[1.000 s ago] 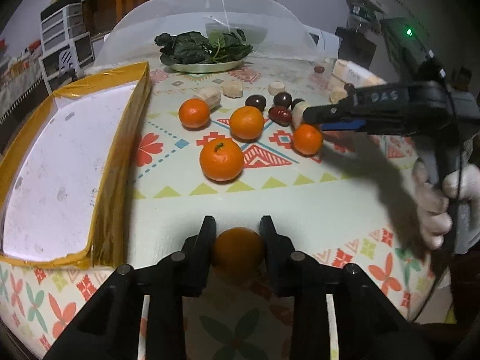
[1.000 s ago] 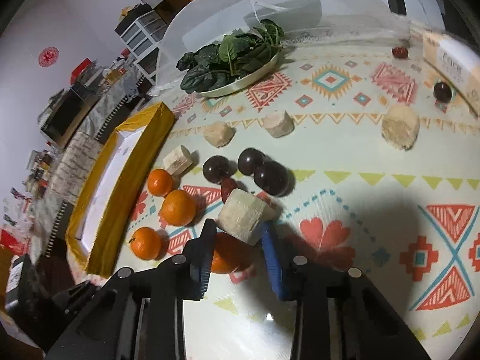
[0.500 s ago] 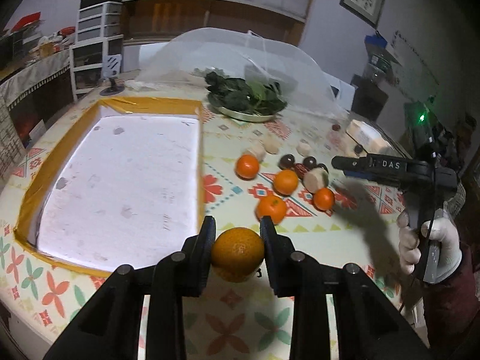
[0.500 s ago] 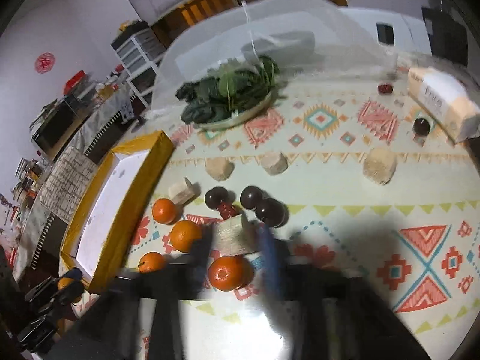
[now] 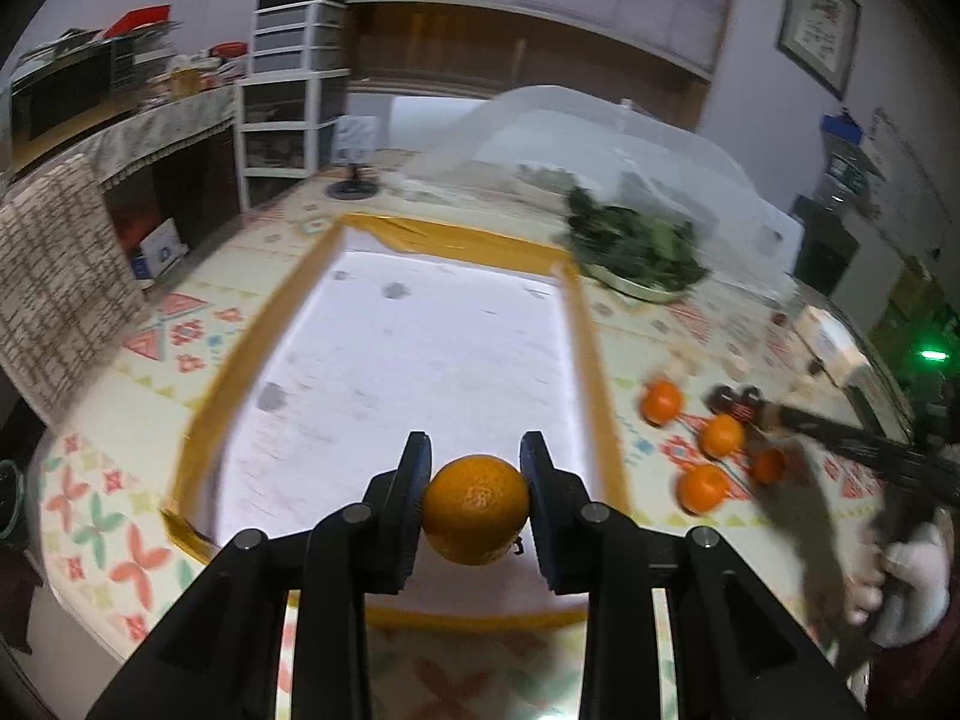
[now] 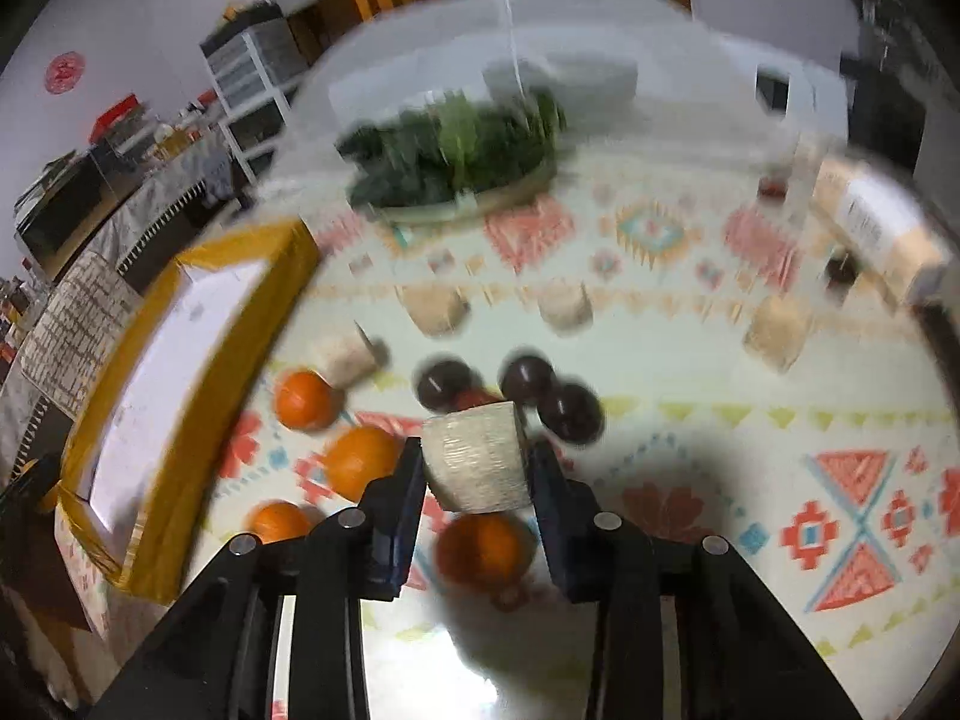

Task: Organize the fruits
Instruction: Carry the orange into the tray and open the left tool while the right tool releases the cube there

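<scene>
My left gripper (image 5: 475, 501) is shut on an orange (image 5: 476, 509) and holds it above the near edge of the white tray with yellow rim (image 5: 585, 360). My right gripper (image 6: 477, 468) is shut on a pale beige chunk (image 6: 477, 457), lifted above the table. An orange (image 6: 483, 547) lies just below it. Other oranges (image 6: 304, 399) and dark round fruits (image 6: 569, 412) lie on the patterned cloth. In the left wrist view the right gripper (image 5: 750, 414) shows over the oranges (image 5: 701, 487).
A plate of leafy greens (image 6: 456, 162) sits at the back under a clear mesh dome (image 5: 600, 138). More beige chunks (image 6: 777, 330) lie scattered on the cloth. A carton (image 6: 870, 228) lies at far right. The tray also shows at left in the right wrist view (image 6: 198, 360).
My left gripper lifted the orange and carried it left, over the tray. My right gripper closed on the beige chunk and raised it off the table.
</scene>
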Motion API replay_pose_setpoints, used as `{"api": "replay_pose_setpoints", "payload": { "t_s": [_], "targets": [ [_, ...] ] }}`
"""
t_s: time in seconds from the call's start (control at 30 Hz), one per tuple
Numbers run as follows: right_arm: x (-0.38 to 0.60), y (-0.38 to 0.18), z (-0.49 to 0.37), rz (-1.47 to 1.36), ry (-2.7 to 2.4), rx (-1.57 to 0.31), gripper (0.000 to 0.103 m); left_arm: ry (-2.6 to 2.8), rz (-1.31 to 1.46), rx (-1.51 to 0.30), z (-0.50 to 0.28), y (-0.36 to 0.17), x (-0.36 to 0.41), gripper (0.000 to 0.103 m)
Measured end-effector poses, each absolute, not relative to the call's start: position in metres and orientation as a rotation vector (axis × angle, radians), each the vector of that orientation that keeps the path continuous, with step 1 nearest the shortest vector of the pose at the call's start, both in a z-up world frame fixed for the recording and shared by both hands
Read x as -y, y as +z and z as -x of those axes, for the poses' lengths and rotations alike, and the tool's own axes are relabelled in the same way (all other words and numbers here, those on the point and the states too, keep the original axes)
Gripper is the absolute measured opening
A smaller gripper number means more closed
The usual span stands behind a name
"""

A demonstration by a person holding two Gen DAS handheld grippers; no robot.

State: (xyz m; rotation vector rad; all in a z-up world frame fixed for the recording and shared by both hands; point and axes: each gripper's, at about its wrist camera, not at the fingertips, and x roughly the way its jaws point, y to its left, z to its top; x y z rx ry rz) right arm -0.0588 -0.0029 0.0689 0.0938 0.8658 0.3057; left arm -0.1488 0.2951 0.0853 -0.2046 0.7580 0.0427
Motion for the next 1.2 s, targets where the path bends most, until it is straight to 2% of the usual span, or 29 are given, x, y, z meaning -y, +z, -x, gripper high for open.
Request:
{"api": "replay_pose_setpoints", "payload": {
  "t_s": [0.17, 0.47, 0.53, 0.6, 0.67, 0.7, 0.77, 0.93, 1.03, 1.1, 1.2],
  "targets": [
    [-0.058, 0.101, 0.072, -0.115, 0.589, -0.835, 0.038, 0.119, 0.209, -0.784, 0.123, 0.075, -0.329, 0.030],
    [-0.190, 0.060, 0.074, -0.007, 0.834, -0.942, 0.038, 0.184, 0.325, -0.879, 0.102, 0.050, -0.378, 0.031],
    [-0.206, 0.050, 0.073, 0.026, 0.832, -0.955, 0.039, 0.181, 0.354, -0.874, 0.106, 0.051, -0.386, 0.036],
    [-0.216, 0.042, 0.071, 0.045, 0.828, -0.960, 0.039, 0.186, 0.365, -0.853, 0.112, 0.056, -0.390, 0.056],
    [-0.219, 0.040, 0.069, 0.054, 0.816, -0.950, 0.041, 0.197, 0.364, -0.826, 0.119, 0.063, -0.392, 0.069],
    [-0.219, 0.041, 0.068, 0.054, 0.814, -0.942, 0.045, 0.198, 0.371, -0.815, 0.121, 0.066, -0.393, 0.075],
    [-0.219, 0.046, 0.068, 0.050, 0.815, -0.924, 0.053, 0.190, 0.404, -0.793, 0.127, 0.073, -0.396, 0.078],
    [-0.193, 0.077, 0.081, 0.025, 0.800, -0.824, 0.054, 0.188, 0.413, -0.769, 0.134, 0.091, -0.387, 0.082],
    [-0.155, 0.098, 0.089, 0.012, 0.724, -0.738, 0.066, 0.142, 0.376, -0.749, 0.138, 0.106, -0.362, 0.083],
    [-0.122, 0.107, 0.094, 0.011, 0.665, -0.677, 0.078, 0.090, 0.340, -0.737, 0.141, 0.115, -0.340, 0.083],
    [-0.061, 0.111, 0.097, 0.003, 0.536, -0.648, 0.083, 0.006, 0.273, -0.736, 0.142, 0.122, -0.301, 0.084]
  ]
}}
